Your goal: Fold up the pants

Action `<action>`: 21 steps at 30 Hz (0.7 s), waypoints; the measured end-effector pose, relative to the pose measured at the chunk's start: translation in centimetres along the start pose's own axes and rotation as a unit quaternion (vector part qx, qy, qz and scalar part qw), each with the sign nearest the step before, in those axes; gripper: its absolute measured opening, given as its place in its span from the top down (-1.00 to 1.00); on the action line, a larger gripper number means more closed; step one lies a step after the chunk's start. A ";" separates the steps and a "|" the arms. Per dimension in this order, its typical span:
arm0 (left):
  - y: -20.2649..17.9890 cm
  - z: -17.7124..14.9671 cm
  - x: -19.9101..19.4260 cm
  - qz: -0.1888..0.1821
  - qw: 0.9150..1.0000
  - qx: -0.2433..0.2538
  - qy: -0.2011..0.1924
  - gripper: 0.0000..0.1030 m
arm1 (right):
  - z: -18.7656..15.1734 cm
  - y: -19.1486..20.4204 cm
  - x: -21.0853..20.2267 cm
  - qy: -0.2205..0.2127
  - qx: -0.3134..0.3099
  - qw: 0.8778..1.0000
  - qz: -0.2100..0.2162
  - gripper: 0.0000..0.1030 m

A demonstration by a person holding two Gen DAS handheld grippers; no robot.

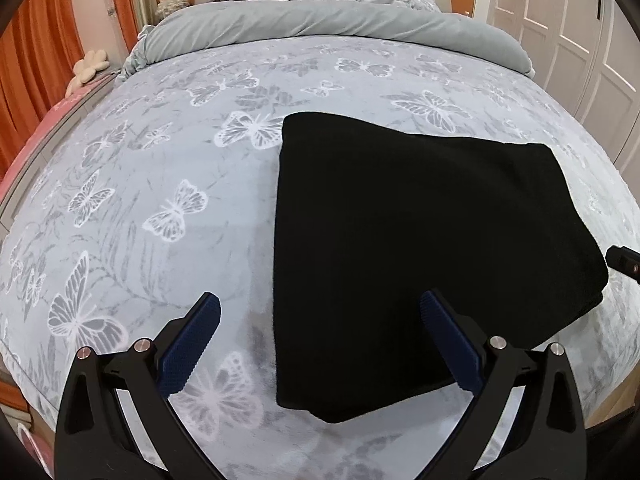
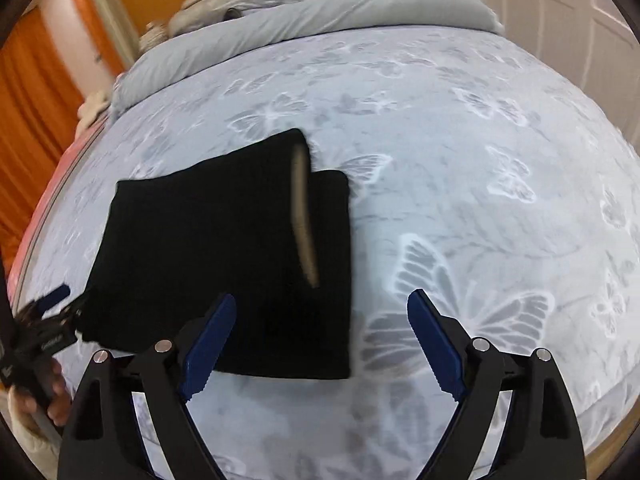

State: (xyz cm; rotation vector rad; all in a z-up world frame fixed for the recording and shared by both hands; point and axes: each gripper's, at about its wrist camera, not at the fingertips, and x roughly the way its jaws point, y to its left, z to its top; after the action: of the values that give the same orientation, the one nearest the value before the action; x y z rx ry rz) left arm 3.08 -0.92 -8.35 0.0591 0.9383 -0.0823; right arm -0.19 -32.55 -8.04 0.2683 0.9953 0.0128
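The black pants [image 1: 420, 240] lie folded into a compact rectangle on the butterfly-print bedspread [image 1: 160, 184]. My left gripper [image 1: 320, 308] is open above the pants' near left edge, its right pad over the cloth and its left pad over the bedspread, nothing pinched. In the right wrist view the folded pants [image 2: 224, 264] show a tan strip [image 2: 304, 216] along the top layer. My right gripper [image 2: 322, 308] is open over the pants' near right corner, holding nothing. The left gripper [image 2: 48, 312] and a hand [image 2: 40, 396] appear at that view's left edge.
A rolled grey duvet [image 1: 320, 24] and pillows lie at the head of the bed. Orange curtains [image 1: 36, 52] hang on the left, white wardrobe doors [image 1: 580, 40] stand on the right. The bed's near edge [image 1: 600, 396] curves below the pants.
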 end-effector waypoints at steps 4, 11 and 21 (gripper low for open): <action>-0.2 -0.2 0.2 -0.014 1.000 -0.004 0.013 -0.91 | 0.0 -1.6 1.3 0.032 0.043 0.998 0.026 -0.67; 0.8 -0.3 1.6 -0.101 0.991 -0.055 0.070 -0.91 | 0.1 -0.6 1.5 0.038 0.061 0.995 0.071 -0.67; 4.6 0.2 2.4 -0.138 0.976 -0.144 0.083 -0.91 | 0.1 -0.9 1.4 0.036 0.073 0.994 0.079 -0.67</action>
State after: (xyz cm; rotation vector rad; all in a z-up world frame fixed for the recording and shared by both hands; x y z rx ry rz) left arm 5.05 3.51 -10.10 -0.3389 1.1127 -0.1992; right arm 0.60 -33.23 -9.32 0.4836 1.0470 0.0945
